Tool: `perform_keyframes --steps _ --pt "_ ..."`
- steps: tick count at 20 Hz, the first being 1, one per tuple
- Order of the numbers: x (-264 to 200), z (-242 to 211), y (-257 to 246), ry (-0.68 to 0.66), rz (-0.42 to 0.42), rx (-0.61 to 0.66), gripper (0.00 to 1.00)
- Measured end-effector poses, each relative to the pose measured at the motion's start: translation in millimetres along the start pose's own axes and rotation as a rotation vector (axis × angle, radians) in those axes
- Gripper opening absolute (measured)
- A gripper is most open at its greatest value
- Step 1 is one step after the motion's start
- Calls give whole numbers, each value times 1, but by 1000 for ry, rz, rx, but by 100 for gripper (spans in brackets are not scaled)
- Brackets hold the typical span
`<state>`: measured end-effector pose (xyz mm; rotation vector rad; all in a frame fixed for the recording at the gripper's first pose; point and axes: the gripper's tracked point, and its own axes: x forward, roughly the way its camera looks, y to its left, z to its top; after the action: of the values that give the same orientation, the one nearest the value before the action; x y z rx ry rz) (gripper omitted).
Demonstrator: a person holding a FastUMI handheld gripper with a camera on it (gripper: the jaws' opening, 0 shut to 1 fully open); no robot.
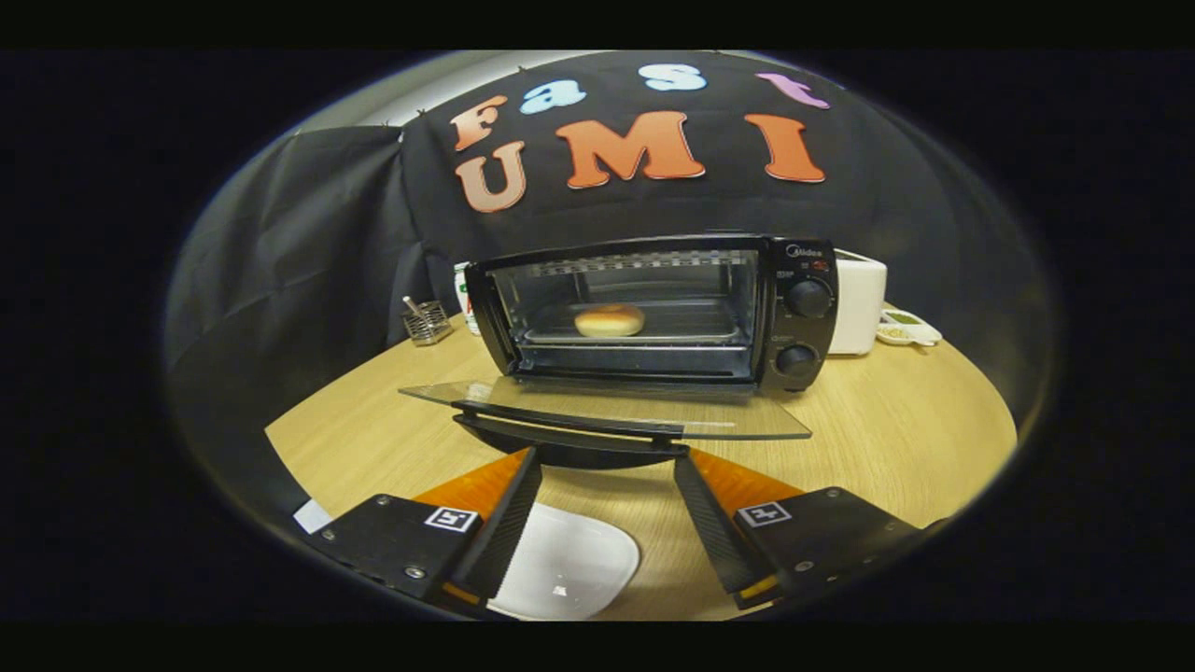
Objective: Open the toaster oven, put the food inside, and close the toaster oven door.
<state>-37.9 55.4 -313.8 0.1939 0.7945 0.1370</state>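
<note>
My gripper [607, 455] is spread wide, nothing between the fingers. Both fingertips [530, 459] sit right at the black handle [569, 439] of the toaster oven door [607, 411]; handle runs across just ahead of them and slightly above. Can't tell whether the tips actually touch it or sit just under it.

Door is fully down, glass pane lying roughly flat, hinged at the oven's front bottom edge and sticking out toward me over the table.

Toaster oven [653, 313] is black and stands on the round wooden table [896, 429], beyond the fingers. Cavity open. Two round knobs [808, 299] stacked on its right-hand panel.

Food: a bread bun [609, 320], round, golden-brown, is inside the oven on the metal tray [691, 322], about mid-cavity, slightly left of centre on the tray. Upright, flat side down.

White plate [569, 565] lies on the table below and between my fingers, closer to the left one, with nothing on it.

Around the oven:
- White appliance [859, 301] just right of it, touching or nearly so; can't tell which.
- Small white gadget [907, 329] on the table just right of that.
- Wire mesh basket [428, 322] left of the oven, with something thin sticking up out of it.
- Can [462, 294] wedged between the basket and the oven's left side, partly hidden behind the oven.

Black cloth behind everything.
</note>
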Motion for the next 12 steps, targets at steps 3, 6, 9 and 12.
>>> perform_keyframes --steps 3,6,9,12 --pt "1 19 1 -30 34 54 85" --pt "4 43 2 -81 40 37 84" --pt "8 65 1 -120 53 54 85" --pt "18 87 0 -161 89 102 85"
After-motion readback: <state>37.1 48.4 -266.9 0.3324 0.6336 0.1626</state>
